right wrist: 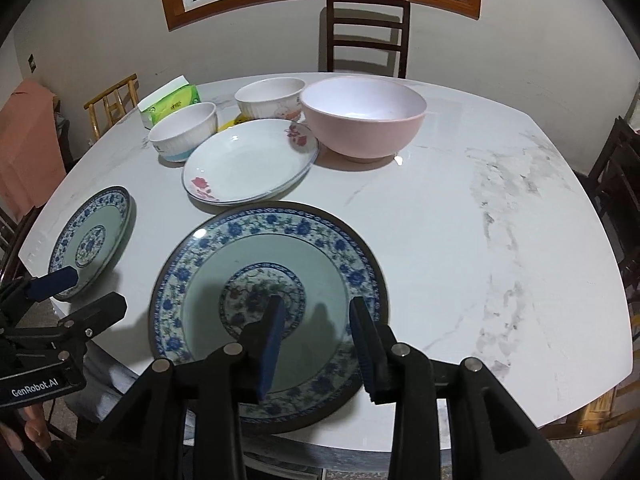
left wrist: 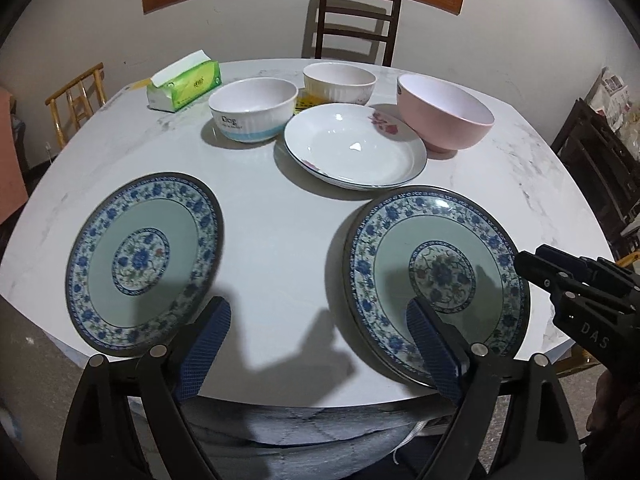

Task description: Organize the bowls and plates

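1. Tabletop [right wrist: 460, 240]: round, white marble-look; it carries every dish. All pieces sit upright and none is gripped.

2. Right blue-patterned plate [right wrist: 268, 312]: flat at the near edge, directly below and ahead of your right gripper [right wrist: 320, 340]. That gripper is spread, one finger over the plate's centre medallion and the other over its right rim band; I cannot tell whether either touches. The plate is round, so it has no long axis and points nowhere; any rim point serves. Your right gripper is clearly the nearer one.

3. Left blue-patterned plate [left wrist: 144, 264]: flat at the near left edge, well apart from its twin. Your left gripper [left wrist: 320, 344] is spread wide over the bare tabletop between the two plates, so this plate lies forward and to its left.

4. Pink bowl [right wrist: 362, 116]: far side, mouth up, just beside the white plate.

5. White plate [right wrist: 252, 160]: rose print, centre of the tabletop; the right view suggests two stacked, a likely stacking spot.

6. Two ribbed white bowls [left wrist: 253, 110] [left wrist: 339, 82]: far side, behind the white plate, mouths up.
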